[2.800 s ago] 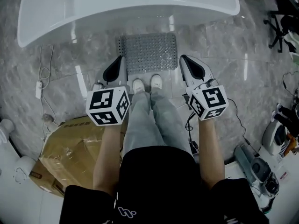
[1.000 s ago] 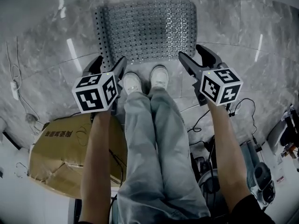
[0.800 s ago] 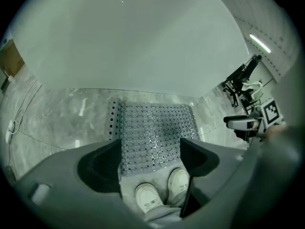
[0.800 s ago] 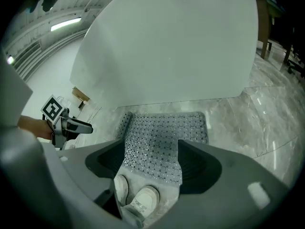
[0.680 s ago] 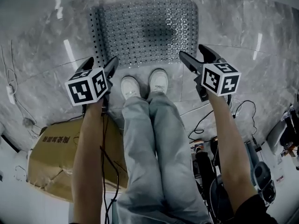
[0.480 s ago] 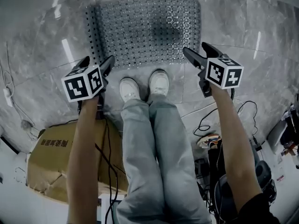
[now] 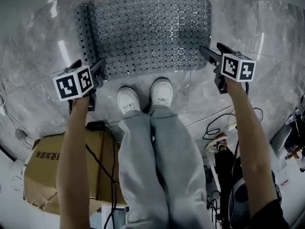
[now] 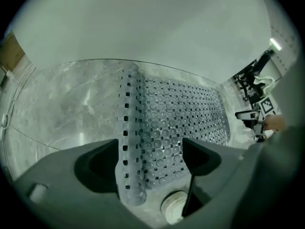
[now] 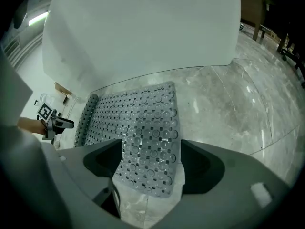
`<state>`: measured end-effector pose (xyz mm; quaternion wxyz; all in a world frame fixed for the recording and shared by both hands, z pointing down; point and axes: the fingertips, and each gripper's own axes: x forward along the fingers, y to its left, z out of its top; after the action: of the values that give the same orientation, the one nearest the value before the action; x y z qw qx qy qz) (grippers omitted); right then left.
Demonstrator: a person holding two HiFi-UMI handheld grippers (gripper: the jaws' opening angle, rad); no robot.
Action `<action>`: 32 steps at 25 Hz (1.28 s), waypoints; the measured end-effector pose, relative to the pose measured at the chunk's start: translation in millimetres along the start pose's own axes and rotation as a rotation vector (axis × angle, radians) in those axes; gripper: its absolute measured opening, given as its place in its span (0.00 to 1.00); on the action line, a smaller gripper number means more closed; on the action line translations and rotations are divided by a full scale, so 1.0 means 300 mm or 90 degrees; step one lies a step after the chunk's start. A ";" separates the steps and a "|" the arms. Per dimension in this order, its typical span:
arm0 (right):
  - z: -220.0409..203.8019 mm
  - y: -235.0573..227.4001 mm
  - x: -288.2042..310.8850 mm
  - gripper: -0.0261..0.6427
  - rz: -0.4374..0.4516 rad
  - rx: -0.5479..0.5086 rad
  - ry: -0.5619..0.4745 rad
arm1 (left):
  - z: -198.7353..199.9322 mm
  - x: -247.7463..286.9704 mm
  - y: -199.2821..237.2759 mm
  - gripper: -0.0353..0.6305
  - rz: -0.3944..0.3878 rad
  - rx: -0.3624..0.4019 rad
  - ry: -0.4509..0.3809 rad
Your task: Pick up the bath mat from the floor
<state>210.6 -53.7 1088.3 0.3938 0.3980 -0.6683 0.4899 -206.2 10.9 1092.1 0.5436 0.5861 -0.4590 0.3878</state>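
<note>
Cardboard box [image 7: 43, 171]: on the floor behind the left claw, off to its left, with a black cord trailing across its top.

Left claw [image 7: 89, 63]: jaws apart and opening, with nothing pinched. In the left gripper view the mat's near left corner lies in the gap between them. Neither pad is pressing on it.

Mat's left edge [image 8: 126, 123]: runs straight ahead out of the left claw's gap. It's a strip of square holes, and it looks curled up off the floor.

White shoes [image 7: 127, 99]: just right of the left claw and a little behind its tips, side by side. The toes are close to the mat's near edge. One toe also shows under the left claw's right jaw in its own view.

Bath mat [image 7: 147, 32]: grey and studded, lying on the marble floor [image 7: 33, 75]. It spreads ahead of both claws and fills the space between them.

Bathtub [image 9: 143, 27]: white, ahead of both claws, beyond the mat's far edge.

Right claw [image 7: 213, 49]: jaws spread wide and holding nothing. The mat's near right corner sits in the gap, flat on the floor and free of both pads.

Black cables [image 7: 207, 135]: on the floor behind the right claw, beside the person's right arm.
</note>
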 end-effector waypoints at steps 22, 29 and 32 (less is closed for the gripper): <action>0.013 -0.103 0.272 0.50 -0.023 -0.055 0.027 | 0.009 0.244 0.160 0.66 -0.021 -0.042 -0.029; 0.003 -0.066 0.274 0.19 -0.062 -0.044 0.057 | -0.009 0.234 0.157 0.35 -0.002 -0.047 0.036; 0.016 -0.068 0.253 0.07 -0.091 -0.018 0.074 | -0.001 0.202 0.137 0.30 -0.010 -0.032 0.055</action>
<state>200.4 -73.6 1163.8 0.4714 0.4099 -0.6211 0.4733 -228.6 4.8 1161.6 0.5805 0.5588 -0.4401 0.3964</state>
